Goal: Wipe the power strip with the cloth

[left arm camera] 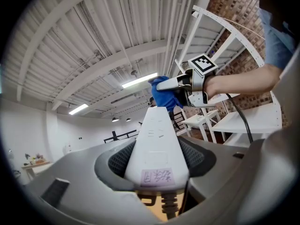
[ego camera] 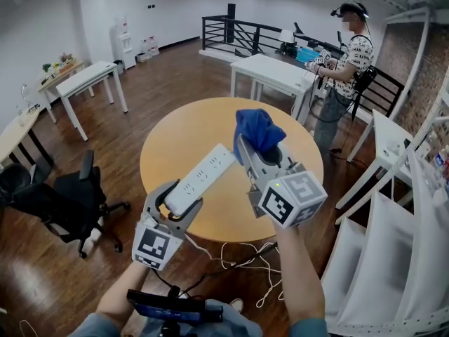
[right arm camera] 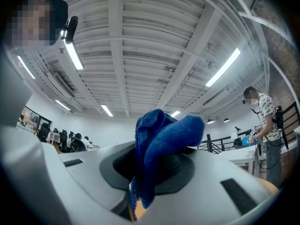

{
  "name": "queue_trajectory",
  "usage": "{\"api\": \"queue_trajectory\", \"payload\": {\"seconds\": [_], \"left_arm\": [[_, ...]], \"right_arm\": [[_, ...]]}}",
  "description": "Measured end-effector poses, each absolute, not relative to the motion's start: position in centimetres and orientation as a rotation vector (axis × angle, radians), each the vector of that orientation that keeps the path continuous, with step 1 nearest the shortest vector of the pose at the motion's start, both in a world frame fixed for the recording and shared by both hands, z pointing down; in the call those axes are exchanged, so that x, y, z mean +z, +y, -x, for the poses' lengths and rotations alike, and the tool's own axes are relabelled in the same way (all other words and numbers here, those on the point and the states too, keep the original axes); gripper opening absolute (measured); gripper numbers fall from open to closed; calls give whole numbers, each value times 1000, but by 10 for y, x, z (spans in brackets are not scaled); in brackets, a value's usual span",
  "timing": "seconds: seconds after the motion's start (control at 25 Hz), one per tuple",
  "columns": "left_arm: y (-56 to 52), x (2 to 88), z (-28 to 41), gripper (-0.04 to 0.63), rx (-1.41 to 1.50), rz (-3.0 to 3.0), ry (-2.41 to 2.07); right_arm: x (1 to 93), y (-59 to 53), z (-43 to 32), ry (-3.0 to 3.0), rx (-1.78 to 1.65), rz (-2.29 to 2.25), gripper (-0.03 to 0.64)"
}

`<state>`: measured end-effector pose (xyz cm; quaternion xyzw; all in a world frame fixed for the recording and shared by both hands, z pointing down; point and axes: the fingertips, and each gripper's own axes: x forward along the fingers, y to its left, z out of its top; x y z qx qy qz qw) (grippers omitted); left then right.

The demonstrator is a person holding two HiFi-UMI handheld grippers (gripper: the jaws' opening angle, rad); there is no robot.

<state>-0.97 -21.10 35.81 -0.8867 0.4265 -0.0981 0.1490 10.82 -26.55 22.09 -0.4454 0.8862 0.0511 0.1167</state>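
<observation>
We hold the power strip (ego camera: pixel 201 176) in the air w/ the left gripper (ego camera: pixel 184 203). Its jaws are clamped on the strip's cord end, one on each side. In the left gripper view a handwritten label sits on that end, facing the camera. The strip slants up & away over the near part of the round tabletop (ego camera: pixel 175 135) and doesn't touch it. A white cable (ego camera: pixel 235 255) hangs in loops below the tabletop's near edge.

The right gripper (ego camera: pixel 261 156) pinches the blue cloth (ego camera: pixel 258 130), which is bunched btwn its jaws w/ a fold spilling over the top. The cloth sits right at the strip's far end. Touching or just apart, we can't tell.

Around us:
- A black office chair (ego camera: pixel 66 202) stands off the tabletop's left edge, w/ white desks (ego camera: pixel 91 81) beyond it.
- Another white desk (ego camera: pixel 275 72) stands past the far edge.
- A person (ego camera: pixel 349 58) wearing a headset stands beside that desk.
- A black railing (ego camera: pixel 235 34) runs along behind.
- White shelving (ego camera: pixel 393 258) stands close on the right, near our right arm.
</observation>
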Motion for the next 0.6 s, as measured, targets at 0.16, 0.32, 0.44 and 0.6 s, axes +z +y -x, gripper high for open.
{"api": "queue_trajectory", "payload": {"seconds": [0.16,0.32,0.44,0.6], "left_arm": [[-214,358,14,282,-276,2553,1247],[-215,358,14,282,-279,2552,1250],[-215,357,16,282,-276,2551,1254],[-216,356,18,282,-264,2560,1261]], "right_arm": [[227,-261,-109,2591,133,1305,67],[233,-260,-111,2585,115,1309,67],[235,-260,-109,2589,110,1307,67],[235,-258,-106,2587,111,1299,67]]}}
